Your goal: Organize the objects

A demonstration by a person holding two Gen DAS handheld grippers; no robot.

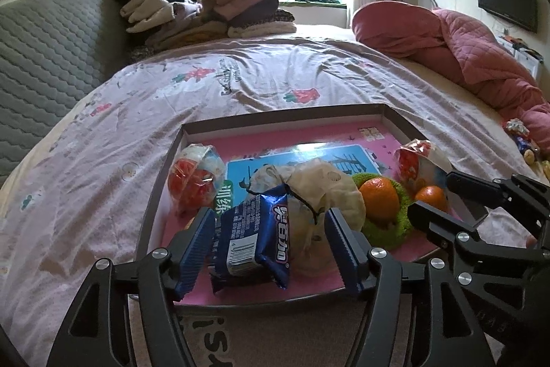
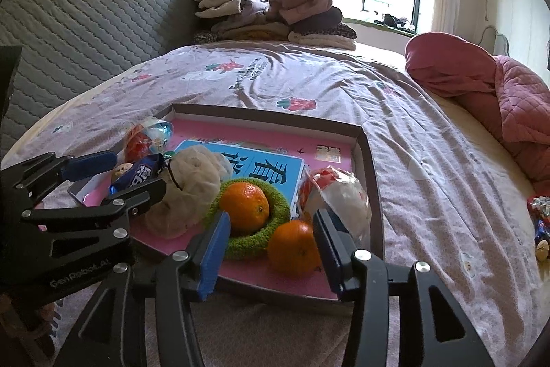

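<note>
Black left gripper point(image 1: 270, 243) and right gripper point(image 2: 271, 250), blue ribbed jaws, silver screws.

Orange tangerines point(image 2: 295, 246), green knitted ring point(image 2: 254, 241), dark-blue snack packet point(image 1: 252, 234), perhaps strawberry-printed lilac sheet point(image 1: 240, 85).

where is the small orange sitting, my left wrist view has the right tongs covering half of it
Observer: The small orange lies on the tray floor between the right tongs, outside the green ring.
Operator: are they gripping it
Observer: No. The tongs are open, and the finger next to the ring stands clear of the orange with a gap between them.
Operator: anything close on the other side
Observer: The white and red packet sits just beyond the other finger, by the tray's right wall.
</note>
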